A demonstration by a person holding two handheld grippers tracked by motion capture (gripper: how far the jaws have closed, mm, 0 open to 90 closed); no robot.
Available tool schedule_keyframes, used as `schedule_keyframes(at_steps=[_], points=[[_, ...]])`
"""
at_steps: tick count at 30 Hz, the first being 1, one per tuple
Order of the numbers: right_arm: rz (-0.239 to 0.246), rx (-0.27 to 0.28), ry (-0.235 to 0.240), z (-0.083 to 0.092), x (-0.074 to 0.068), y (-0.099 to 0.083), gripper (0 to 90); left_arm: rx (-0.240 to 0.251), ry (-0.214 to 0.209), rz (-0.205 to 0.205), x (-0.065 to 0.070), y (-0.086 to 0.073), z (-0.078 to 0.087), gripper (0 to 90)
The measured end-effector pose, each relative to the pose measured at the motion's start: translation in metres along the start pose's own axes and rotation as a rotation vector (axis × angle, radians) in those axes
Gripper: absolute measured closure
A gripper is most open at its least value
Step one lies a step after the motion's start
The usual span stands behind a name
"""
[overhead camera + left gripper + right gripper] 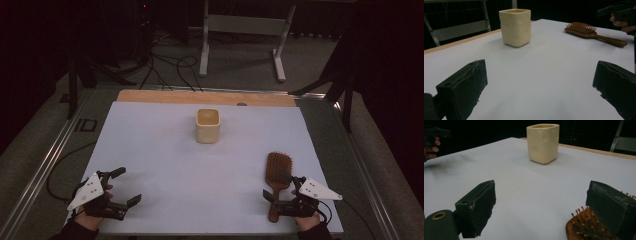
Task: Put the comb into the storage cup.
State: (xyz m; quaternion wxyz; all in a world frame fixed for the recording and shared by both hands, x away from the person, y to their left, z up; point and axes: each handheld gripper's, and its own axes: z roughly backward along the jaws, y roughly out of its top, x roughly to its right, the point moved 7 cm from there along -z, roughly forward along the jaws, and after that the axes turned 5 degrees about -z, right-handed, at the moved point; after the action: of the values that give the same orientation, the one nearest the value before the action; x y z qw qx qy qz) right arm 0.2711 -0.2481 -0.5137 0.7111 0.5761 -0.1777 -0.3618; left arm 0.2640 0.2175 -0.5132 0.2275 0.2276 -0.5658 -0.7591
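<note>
A wooden table (150, 96) under a white sheet, bearing a cup and a brush.

The large white sheet (165, 170) is covering nearly the whole table top, leaving only a light wooden strip showing along the far edge. A cream-coloured, square-sided ceramic cup (207, 125) with rounded corners is standing upright on the sheet, near the far middle. A brown wooden paddle hairbrush (277, 177) is lying flat on the sheet toward the near right corner, bristles facing up, its handle pointing at the near edge. Cup and hairbrush are sitting well apart, with bare white sheet stretching between them and across the whole left half.
</note>
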Motion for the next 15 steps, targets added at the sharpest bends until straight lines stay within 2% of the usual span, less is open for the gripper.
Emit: schedule_keyframes(at_steps=[6,15], points=[[0.002,0.002,-0.001,0.0016,-0.001,0.0021,8.7,0.008,-0.008,-0.001,0.0012,0.0014,-0.0004,0.1],[0.002,-0.027,0.001,-0.0005,-0.0031,0.0008,8.7,0.013,-0.012,-0.004,0.0015,0.0023,0.0004,0.1]])
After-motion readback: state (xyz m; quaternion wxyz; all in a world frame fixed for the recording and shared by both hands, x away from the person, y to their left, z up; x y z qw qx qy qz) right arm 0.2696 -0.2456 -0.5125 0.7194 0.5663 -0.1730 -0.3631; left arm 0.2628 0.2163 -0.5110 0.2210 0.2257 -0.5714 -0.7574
